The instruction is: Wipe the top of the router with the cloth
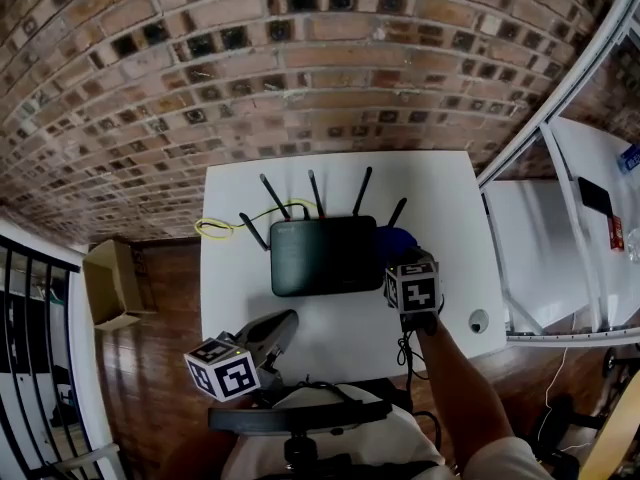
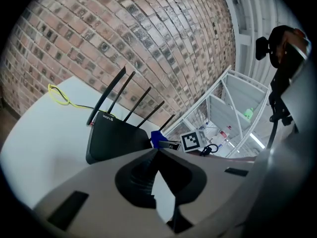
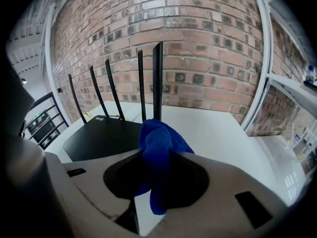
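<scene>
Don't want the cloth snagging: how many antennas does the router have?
5 antennas, all on the router's back edge: one at the left corner, three across the middle, one at the right corner. None seems hidden.

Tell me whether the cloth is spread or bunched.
Bunched: the cloth bulges in folds, pinched between the right tongs.
</scene>
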{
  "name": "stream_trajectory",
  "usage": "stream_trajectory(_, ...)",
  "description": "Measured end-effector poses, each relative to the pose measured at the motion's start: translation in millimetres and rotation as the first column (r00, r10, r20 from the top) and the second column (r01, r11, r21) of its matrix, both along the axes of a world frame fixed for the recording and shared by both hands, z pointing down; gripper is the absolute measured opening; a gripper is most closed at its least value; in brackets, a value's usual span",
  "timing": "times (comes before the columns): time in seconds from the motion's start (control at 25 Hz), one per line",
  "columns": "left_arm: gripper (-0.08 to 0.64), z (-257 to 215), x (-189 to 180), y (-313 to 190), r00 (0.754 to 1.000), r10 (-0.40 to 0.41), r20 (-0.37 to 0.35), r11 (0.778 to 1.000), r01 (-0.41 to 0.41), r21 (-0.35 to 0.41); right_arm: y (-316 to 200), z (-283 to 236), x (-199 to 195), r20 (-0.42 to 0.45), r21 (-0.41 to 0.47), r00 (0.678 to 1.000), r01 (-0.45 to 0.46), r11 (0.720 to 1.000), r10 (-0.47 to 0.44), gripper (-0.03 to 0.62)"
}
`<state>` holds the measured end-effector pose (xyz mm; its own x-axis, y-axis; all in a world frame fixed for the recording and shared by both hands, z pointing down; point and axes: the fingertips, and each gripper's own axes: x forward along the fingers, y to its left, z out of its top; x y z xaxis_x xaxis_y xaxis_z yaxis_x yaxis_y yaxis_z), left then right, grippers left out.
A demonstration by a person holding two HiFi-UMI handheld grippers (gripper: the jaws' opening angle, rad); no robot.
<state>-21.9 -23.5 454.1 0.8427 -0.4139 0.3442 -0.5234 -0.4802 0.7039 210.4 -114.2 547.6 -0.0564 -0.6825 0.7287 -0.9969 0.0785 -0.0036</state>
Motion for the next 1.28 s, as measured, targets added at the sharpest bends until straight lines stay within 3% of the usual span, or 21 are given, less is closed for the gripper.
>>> stream_trajectory(0.2, 0.023, 0.0, -6.7, -0.2, 1.0, -0.013, 0.015, 1.0, 0.012, 0.009, 4.7, 15.9, 2.4, -0.003, -0.072, 1.0, -0.023, 0.997, 0.022, 0.13)
stream_trajectory(0.36, 0.023, -2.4, -6.4, 0.9, 1.0, -0.002, 0.003, 1.0, 0.002, 0.005, 6.1, 12.8, 0.4, 0.0, -0.068, 1.0, -0.014, 0.998, 0.014, 0.132)
stream_trajectory(0.72, 0.023, -2.8, -6.6, -4.4, 1.0, -0.014, 0.005, 1.0, 0.014, -0.001, 9.6, -21.2, -15.5, 0.033, 0.02, 0.999, 0.007, 1.0, -0.008, 0.132)
stream_trajectory(1.04, 0.023, -1.6, -10.5, -16.7, 0.999, -0.041, 0.004, 0.999, 0.041, -0.001, -9.3, -59.1, -52.4, 0.094, 0.125, 0.994, 0.05, 0.991, -0.062, 0.132)
stream_trajectory(1.28, 0.023, -3.1, -14.0, -21.4, 0.999, -0.042, 0.003, 0.999, 0.042, 0.002, -39.1, -96.3, -77.9, 0.161, 0.216, 0.987, -0.025, 0.976, -0.01, 0.132)
